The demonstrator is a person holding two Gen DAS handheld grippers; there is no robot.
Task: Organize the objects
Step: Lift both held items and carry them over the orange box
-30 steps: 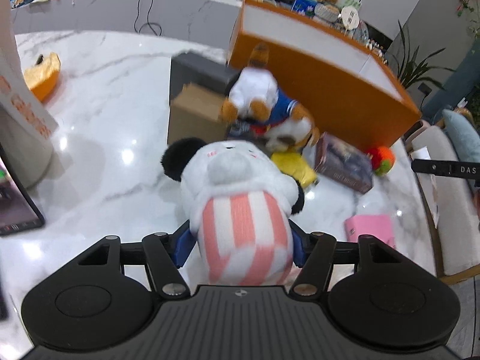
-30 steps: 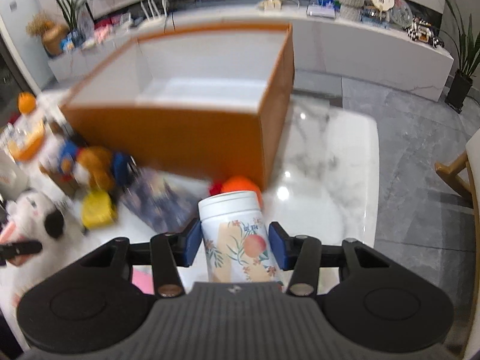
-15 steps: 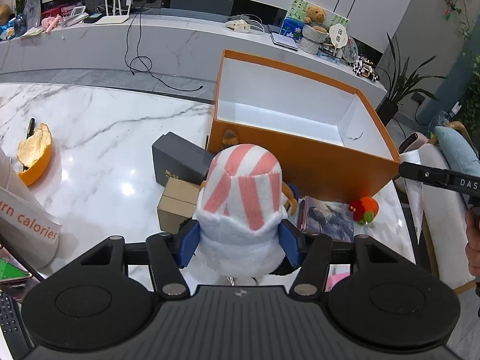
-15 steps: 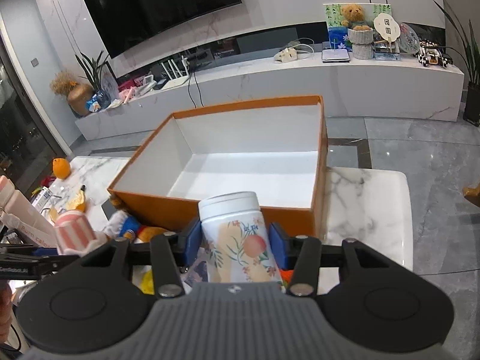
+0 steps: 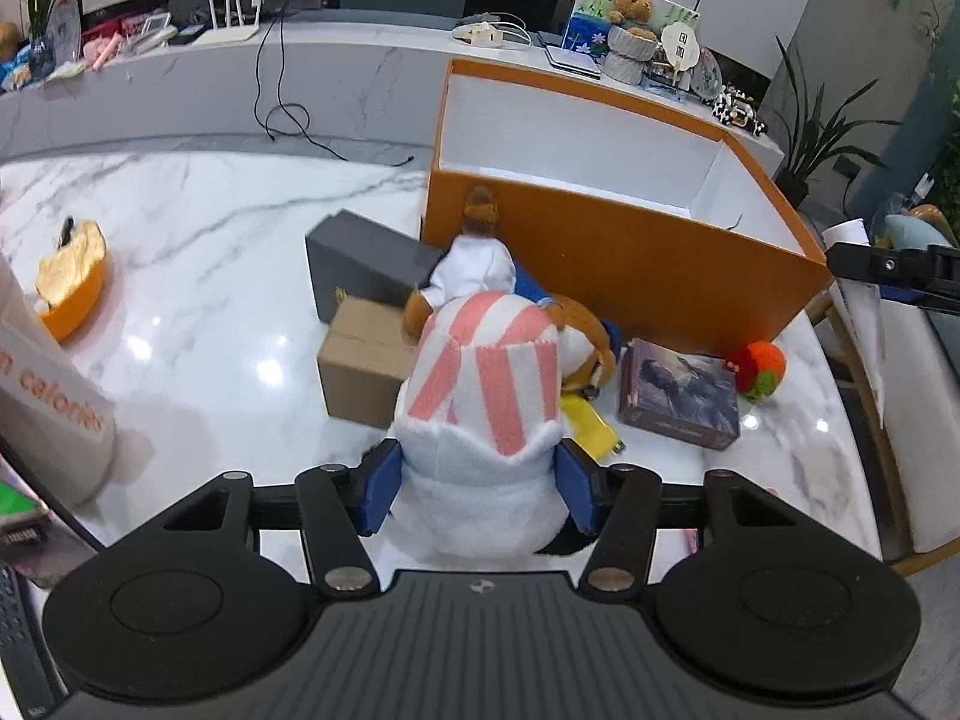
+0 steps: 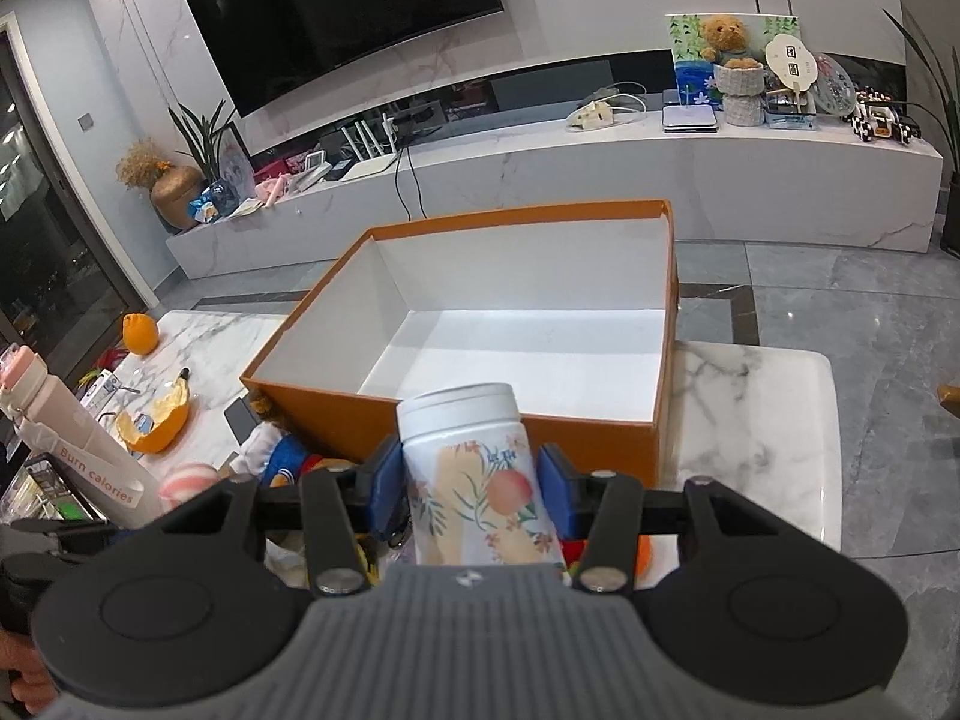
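One orange box (image 6: 456, 420), white inside, holds nothing.

Both wrist views close above the table, angled down, sharing the orange box (image 5: 624, 258) (image 6: 456, 420).

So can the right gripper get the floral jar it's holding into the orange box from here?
Probably yes: the right gripper grips the jar just before the orange box, whose top is open and floor bare.

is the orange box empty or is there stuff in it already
Empty. The right wrist view looks down into the orange box and shows only its bare white floor and walls; the jar is outside it, held in the right gripper.
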